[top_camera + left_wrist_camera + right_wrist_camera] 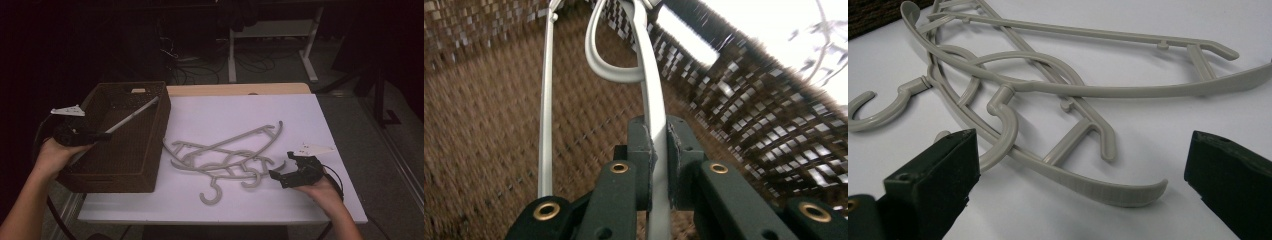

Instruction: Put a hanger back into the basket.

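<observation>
My left claw [106, 135] was clamped on a grey hanger [134, 115] angled down into the brown wicker basket [150, 165] at the left of the surface [225, 112]. My left gripper view showed its hook curling near the wall, so it could've snagged the weave, I think, though it was blurry. The pile of hangers [225, 155] lay tangled mid-surface, so grabbing one might have dragged the rest. My right claw [276, 177] hung wide open beside them, gripping nothing.
</observation>
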A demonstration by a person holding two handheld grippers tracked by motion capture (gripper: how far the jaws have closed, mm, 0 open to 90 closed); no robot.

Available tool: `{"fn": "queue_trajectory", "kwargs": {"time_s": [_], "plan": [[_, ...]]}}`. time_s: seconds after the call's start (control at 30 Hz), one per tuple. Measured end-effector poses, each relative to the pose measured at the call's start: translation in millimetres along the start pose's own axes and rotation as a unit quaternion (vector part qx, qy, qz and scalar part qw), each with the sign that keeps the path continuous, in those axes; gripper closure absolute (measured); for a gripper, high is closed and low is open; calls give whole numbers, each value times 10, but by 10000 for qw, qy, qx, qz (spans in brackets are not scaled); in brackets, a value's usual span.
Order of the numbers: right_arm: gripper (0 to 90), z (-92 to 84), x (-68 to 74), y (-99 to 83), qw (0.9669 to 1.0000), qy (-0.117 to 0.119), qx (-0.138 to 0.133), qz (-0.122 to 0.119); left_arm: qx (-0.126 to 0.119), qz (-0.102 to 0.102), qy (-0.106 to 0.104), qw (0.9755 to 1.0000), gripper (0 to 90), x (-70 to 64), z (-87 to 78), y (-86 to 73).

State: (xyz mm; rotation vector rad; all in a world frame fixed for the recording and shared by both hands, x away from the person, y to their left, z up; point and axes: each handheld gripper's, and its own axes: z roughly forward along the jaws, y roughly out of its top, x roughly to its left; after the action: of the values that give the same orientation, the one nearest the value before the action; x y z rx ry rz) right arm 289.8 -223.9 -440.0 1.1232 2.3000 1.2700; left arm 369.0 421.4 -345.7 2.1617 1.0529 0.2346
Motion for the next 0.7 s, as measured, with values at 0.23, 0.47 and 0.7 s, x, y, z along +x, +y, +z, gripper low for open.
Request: {"fn": "queue_trajectory", "kwargs": {"time_s": [0.23, 0.47, 0.7], "plan": [[9, -9, -10, -5, 10000, -5, -15, 12, -36, -239, -148, 9996, 815, 112, 12, -110], [9, -6, -3, -1, 10000, -4, -8, 1, -121, -205, 65, 9997, 615, 139, -23, -122], [9, -5, -5, 1, 10000, 6, -13, 7, -414, -299, -18, 9987, 470, 152, -71, -107]]}}
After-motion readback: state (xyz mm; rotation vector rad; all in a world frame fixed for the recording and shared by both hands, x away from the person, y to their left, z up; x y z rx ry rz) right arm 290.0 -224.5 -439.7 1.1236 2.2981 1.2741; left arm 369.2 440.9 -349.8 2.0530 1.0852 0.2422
